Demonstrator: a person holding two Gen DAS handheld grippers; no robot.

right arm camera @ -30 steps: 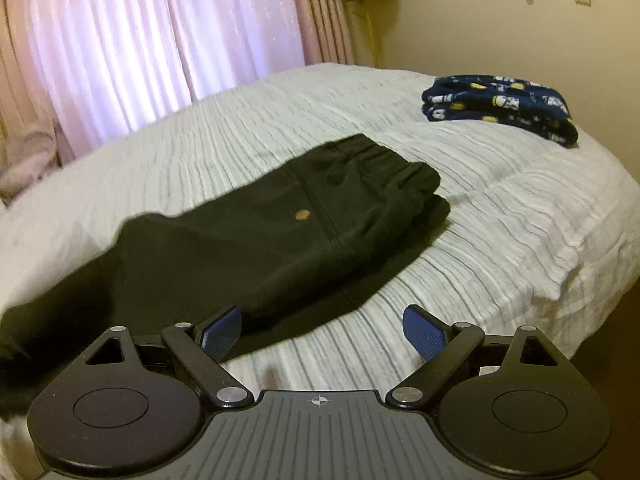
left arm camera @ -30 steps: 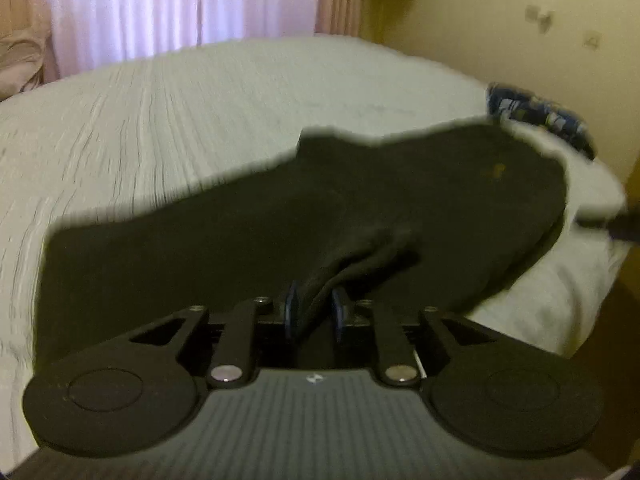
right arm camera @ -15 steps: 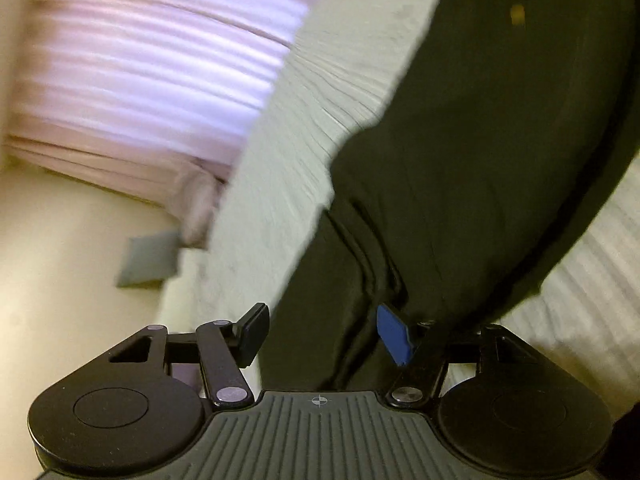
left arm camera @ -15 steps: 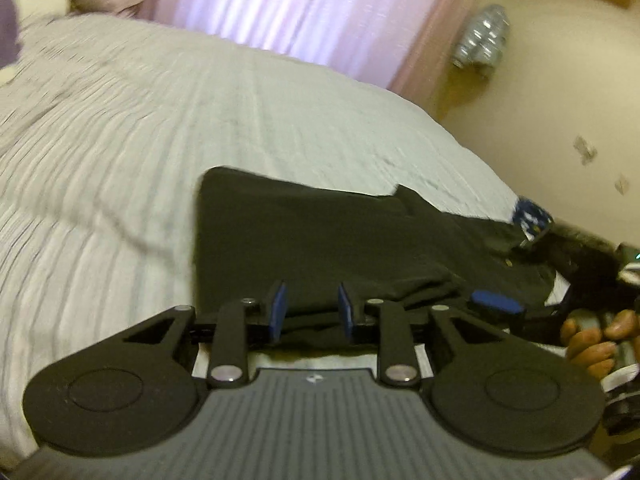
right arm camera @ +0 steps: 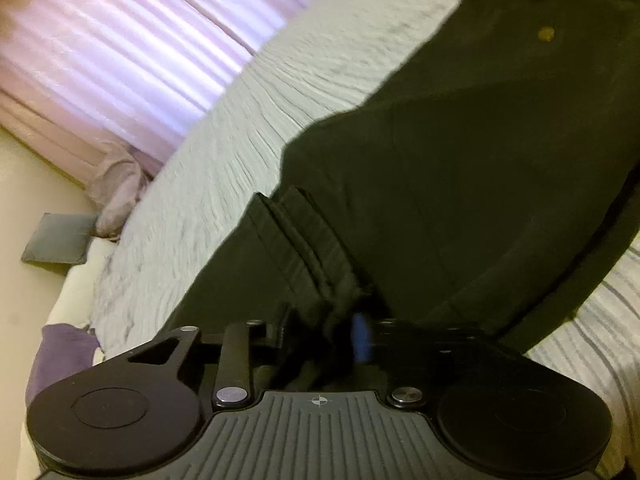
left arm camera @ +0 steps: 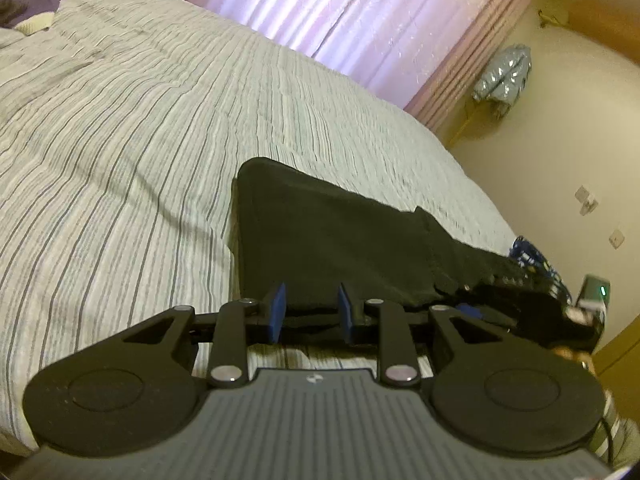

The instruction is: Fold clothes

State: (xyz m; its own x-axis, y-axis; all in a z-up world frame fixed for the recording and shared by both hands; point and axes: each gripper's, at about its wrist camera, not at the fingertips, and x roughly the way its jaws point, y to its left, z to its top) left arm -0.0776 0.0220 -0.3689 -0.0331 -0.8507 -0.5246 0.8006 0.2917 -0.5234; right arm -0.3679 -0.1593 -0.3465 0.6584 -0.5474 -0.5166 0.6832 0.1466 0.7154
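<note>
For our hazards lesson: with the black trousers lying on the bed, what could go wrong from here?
1. The left gripper is open, the edge of the black trousers lies unclamped between its pads; a pull by the right gripper alone may drag the fold askew.
2. The right gripper seems shut on a bunched hem, but the view is blurred; some layers could slip.

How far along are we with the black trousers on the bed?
Done: the black trousers lie folded over on the striped bedspread. In hand: the right gripper looks clamped on their edge; the left gripper is open at the near hem. Left: at least one more fold, then stacking, probably by the patterned garment.
</note>
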